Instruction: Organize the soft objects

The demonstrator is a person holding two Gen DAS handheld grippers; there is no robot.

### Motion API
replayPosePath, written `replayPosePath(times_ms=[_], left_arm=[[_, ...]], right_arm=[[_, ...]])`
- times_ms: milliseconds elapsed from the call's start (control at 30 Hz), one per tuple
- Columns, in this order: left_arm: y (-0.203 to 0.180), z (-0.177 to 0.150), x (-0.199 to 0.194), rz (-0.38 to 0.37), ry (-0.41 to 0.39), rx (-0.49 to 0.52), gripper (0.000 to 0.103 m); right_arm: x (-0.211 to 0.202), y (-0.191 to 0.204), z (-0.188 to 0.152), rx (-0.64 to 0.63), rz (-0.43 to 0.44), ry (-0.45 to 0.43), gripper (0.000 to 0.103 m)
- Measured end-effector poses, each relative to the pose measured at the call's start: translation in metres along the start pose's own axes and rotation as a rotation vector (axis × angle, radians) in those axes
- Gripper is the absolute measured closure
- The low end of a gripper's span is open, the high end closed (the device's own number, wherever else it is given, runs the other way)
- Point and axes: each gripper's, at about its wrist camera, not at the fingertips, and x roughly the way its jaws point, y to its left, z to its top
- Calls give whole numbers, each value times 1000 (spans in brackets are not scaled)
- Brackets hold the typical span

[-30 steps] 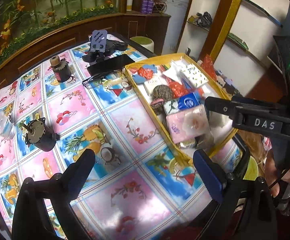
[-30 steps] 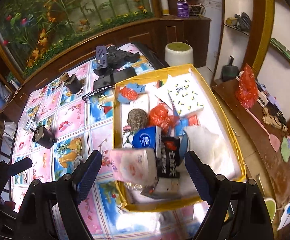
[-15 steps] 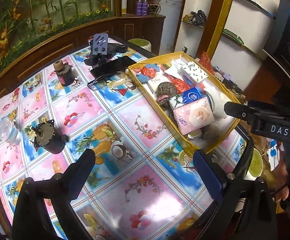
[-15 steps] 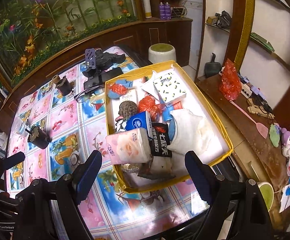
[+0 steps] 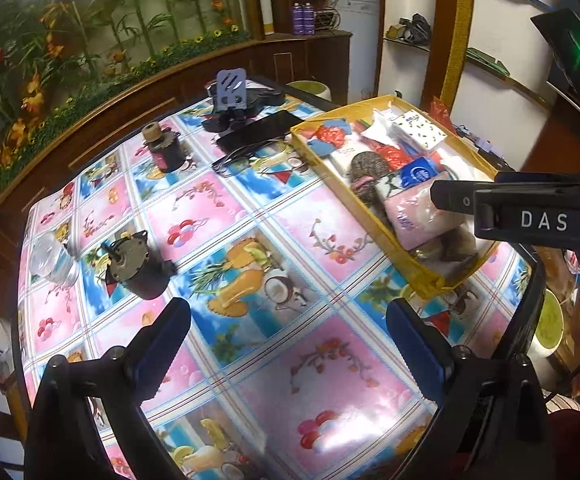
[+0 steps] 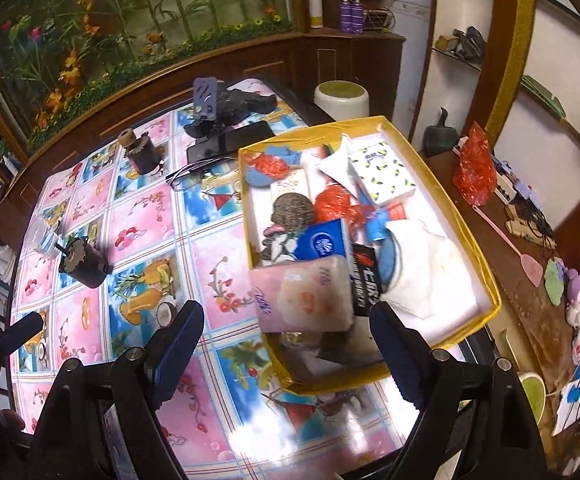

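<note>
A yellow box (image 6: 454,216) on the table's right side holds several soft things: a pink tissue pack (image 6: 304,294), a blue tissue pack (image 6: 322,242), a white dotted pack (image 6: 384,176), white cloth (image 6: 422,264) and red crumpled wrappers (image 6: 336,202). The box also shows in the left wrist view (image 5: 374,216), with the pink pack (image 5: 414,216) at its near end. My right gripper (image 6: 285,346) is open and empty above the box's near end. My left gripper (image 5: 287,346) is open and empty over the tablecloth, left of the box.
On the patterned tablecloth stand two small motors (image 5: 139,268) (image 5: 165,150), a clear plastic cup (image 5: 53,260), a phone stand (image 5: 231,94), a black phone (image 5: 257,130) and glasses (image 5: 235,154). A cluttered side table (image 6: 530,216) stands to the right.
Both grippers have pulled back and up from the box, so more of the table shows. Both have stayed open. The things in the box have not moved.
</note>
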Motion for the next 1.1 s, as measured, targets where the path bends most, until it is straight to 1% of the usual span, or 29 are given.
replayPosePath(times_ms=[67,333,533,767,867,1033,1100], left_arm=[[5,-2,1,20,3,-3,5],[19,-10,1,51,14,-10,5],[32,-15,4,68,30,-42,5],[51,-19,1,86,34,-90,5],[51,-21,6,85,48,-90,5],[47,-21,12,59,62,-86,5],[44,-21,14,52,64,-81,5]], right_arm=[[6,7,1,-10,10,13,15],[22,31,9,-37,43,28,15],[31,48,12,-71,56,43,15],[26,66,17,-108,71,13,15],[27,65,14,-107,71,17,15],[34,50,8,-66,57,43,15],[33,43,7,-49,50,38,15]])
